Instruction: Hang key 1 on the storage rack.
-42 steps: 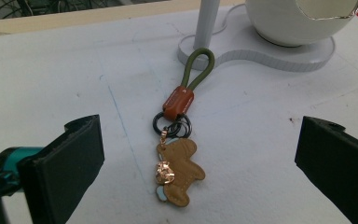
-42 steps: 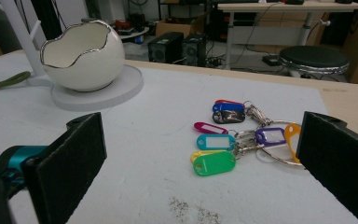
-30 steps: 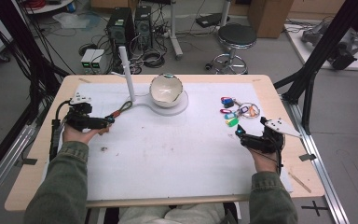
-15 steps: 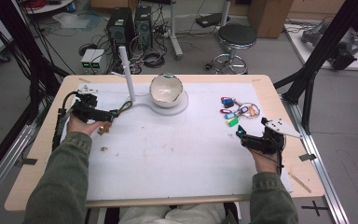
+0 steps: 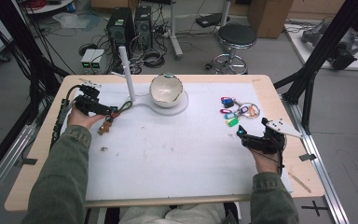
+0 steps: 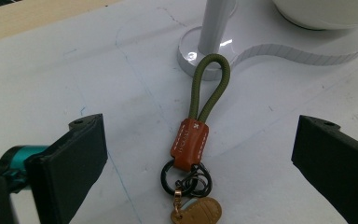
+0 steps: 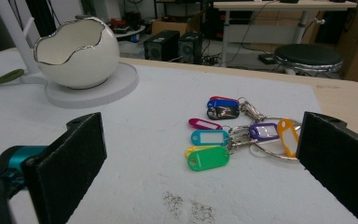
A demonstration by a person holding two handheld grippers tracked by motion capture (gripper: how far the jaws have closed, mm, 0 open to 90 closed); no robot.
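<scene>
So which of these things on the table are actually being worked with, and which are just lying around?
In use:
left gripper, open around it
green cord keychain

Probably lying about:
coloured key tags, before the open right gripper
white egg-shaped bowl
white post

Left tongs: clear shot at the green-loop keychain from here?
Probably yes. The left tongs stand open with the keychain flat on the mat between the jaws, nothing lying over it. The white stand sits just past the loop, so watch the far end.
</scene>
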